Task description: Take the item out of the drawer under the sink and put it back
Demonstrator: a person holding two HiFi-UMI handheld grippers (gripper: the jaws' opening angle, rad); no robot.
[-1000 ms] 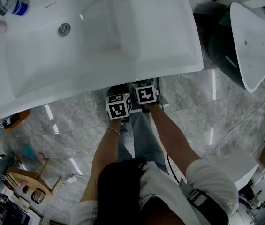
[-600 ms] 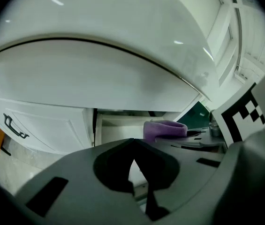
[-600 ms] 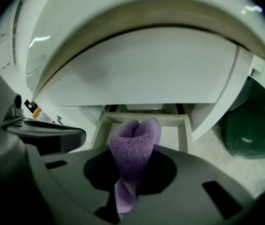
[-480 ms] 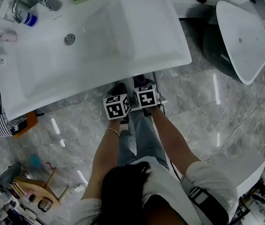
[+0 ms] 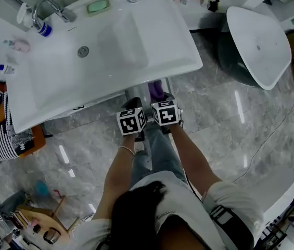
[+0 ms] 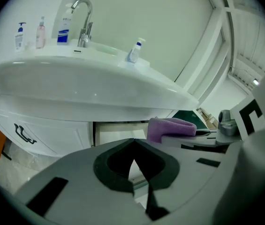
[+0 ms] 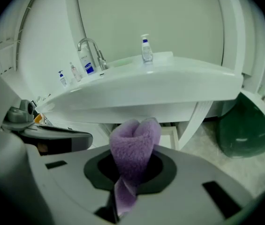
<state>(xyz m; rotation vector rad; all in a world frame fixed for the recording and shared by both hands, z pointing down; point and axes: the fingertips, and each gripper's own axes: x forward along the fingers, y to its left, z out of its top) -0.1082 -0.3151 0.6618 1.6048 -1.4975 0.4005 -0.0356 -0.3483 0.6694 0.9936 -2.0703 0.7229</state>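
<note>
Right gripper view shows your right gripper point(image 7: 128, 172) clamped on the purple cloth point(image 7: 134, 139). The cloth stands up from between the jaws and folds over at twelve o'clock, with a thin tail toward six. Your left gripper point(image 6: 133, 146) sits just beside it at nine o'clock, jaws together on nothing. From overhead, the cloth pokes out just below the sink point(image 5: 136, 61) rim.
</note>
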